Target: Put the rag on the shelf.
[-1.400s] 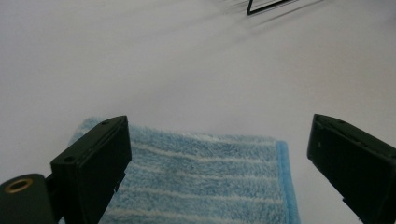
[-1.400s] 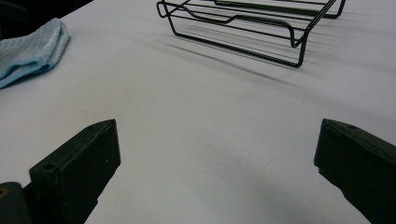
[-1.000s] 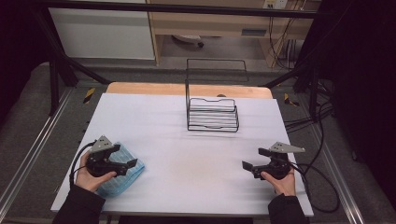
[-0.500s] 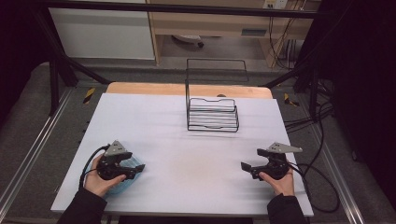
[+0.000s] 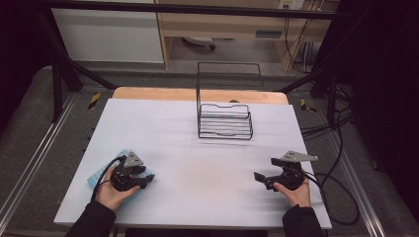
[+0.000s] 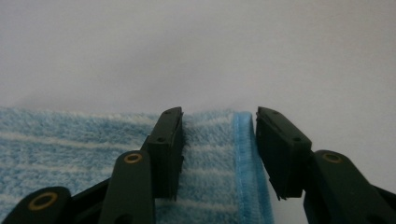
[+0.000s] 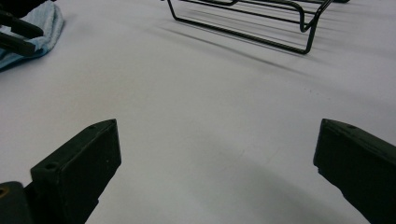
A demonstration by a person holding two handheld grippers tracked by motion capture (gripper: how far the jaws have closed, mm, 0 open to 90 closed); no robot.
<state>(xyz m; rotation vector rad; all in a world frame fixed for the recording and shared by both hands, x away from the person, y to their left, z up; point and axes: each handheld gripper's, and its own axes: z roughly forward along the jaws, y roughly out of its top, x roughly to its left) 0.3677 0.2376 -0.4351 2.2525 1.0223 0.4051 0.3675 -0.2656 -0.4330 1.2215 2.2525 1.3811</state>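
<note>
Pinching the towel's hemmed edge

Left gripper (image 6: 218, 154), jaws just closing, straddles blue striped towel (image 6: 70, 149) hem unclamped; press low, catch it.

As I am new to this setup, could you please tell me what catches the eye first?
A light blue striped terry towel lies at the white table's near left corner, where the left tool has just been closing over its hemmed edge. A black wire rack stands at the far middle.

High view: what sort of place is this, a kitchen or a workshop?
Most likely a lab recording bench. A white table stands inside a black metal frame, cabled grippers sit in a person's hands, and staged props lie out: a wire rack and a blue towel.
</note>
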